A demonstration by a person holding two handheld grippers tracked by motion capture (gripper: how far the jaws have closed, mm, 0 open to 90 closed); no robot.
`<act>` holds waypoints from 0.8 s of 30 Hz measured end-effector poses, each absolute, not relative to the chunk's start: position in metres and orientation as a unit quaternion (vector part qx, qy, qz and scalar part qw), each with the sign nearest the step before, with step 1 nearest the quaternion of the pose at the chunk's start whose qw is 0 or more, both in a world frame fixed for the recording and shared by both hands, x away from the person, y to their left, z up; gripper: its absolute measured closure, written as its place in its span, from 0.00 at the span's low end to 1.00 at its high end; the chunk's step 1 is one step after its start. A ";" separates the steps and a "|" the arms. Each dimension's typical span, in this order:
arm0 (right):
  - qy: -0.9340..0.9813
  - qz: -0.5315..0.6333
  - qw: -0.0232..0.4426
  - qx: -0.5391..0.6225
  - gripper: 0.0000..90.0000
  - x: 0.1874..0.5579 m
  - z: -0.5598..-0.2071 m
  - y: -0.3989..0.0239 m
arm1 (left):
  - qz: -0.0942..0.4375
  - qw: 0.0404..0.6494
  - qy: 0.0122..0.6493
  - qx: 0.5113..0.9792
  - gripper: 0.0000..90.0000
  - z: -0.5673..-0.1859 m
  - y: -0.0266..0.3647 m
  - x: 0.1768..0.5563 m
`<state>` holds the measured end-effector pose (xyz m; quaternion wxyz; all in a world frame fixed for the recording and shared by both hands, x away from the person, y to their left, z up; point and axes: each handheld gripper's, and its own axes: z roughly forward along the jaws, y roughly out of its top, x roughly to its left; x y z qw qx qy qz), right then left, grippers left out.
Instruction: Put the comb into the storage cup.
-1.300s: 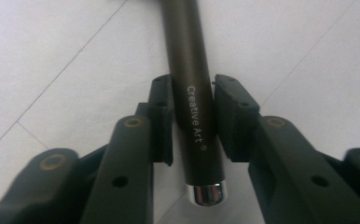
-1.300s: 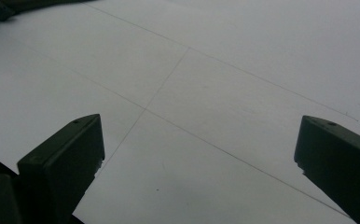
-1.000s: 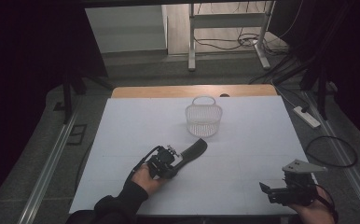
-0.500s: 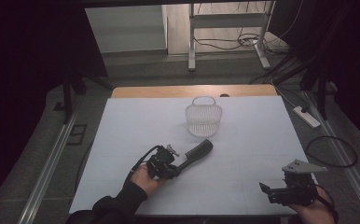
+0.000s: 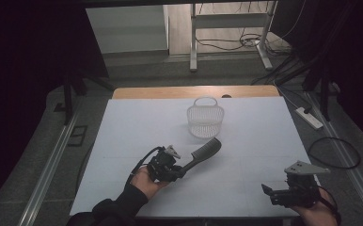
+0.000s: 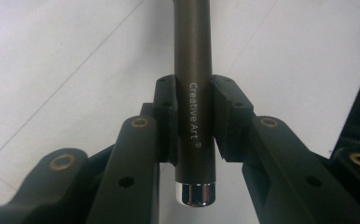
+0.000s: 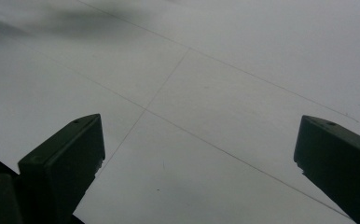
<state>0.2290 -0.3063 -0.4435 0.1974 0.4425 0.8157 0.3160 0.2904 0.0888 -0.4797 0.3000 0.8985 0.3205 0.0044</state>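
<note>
A dark hairbrush (image 5: 206,151) with a ribbed head hangs tilted just over the white table (image 5: 137,122), its head pointing toward the basket. My left gripper (image 5: 182,170) is shut on its handle. In the left gripper view the pads (image 6: 225,116) clamp the brown handle (image 6: 193,46), printed "Creative Art", just above its chrome end cap. A white mesh basket (image 5: 205,117) with a loop handle stands upright beyond the brush head, apart from it. My right gripper (image 5: 270,193) rests open near the front right corner, and in its own view the right gripper (image 7: 199,154) has nothing between its jaws.
A wooden strip (image 5: 170,92) borders the table's far edge. On the floor to the right lie a power strip (image 5: 309,117) and a looped cable (image 5: 335,153). Metal frame legs (image 5: 193,42) stand behind the table.
The brush head has swung slightly to the right, nearer the front of the basket, still held by the left gripper. The right gripper has not moved.
</note>
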 end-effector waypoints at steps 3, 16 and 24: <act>0.816 0.316 0.197 0.442 0.02 0.229 -0.443 -0.306 | 0.009 0.310 0.313 0.898 0.80 -0.476 0.090 0.288; 0.817 0.326 0.200 0.432 0.01 0.227 -0.442 -0.306 | 0.025 0.360 0.298 0.884 0.80 -0.462 0.103 0.281; 0.818 0.338 0.202 0.420 0.00 0.226 -0.441 -0.305 | 0.042 0.373 0.298 0.878 0.80 -0.455 0.105 0.273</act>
